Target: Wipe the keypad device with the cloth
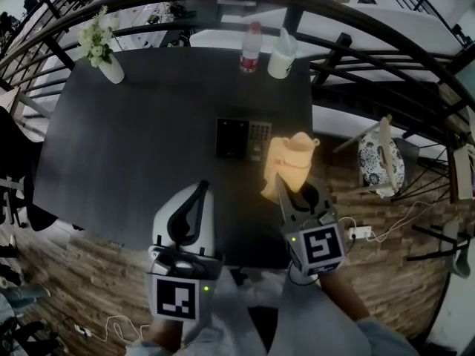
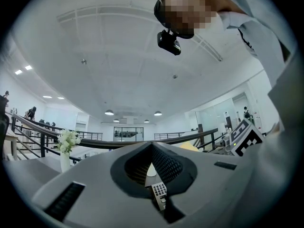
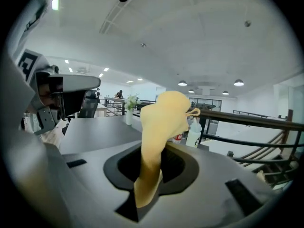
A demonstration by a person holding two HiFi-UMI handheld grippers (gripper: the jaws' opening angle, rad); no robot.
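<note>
Dark table, railings beyond. Your right gripper is clamped on the yellow cloth. It looks soft, light and floppy, so keep hold of the bunched fabric. Your left gripper is closed and empty. The keypad device lies flat mid-table, just left of the cloth.

Flat black keypad device lay right of centre on the dark rectangular table. A white vase of flowers stood at the table's far left corner, and a clear plastic bottle with a red label stood at the far edge with a white squeeze bottle just beside it on the right. Crumpled yellow cloth sat between the jaws of the right gripper, just right of the keypad device and nearer the person. The left gripper was over the table's near edge, left of both, and a round patterned chair seat stood off the table's right side.
</note>
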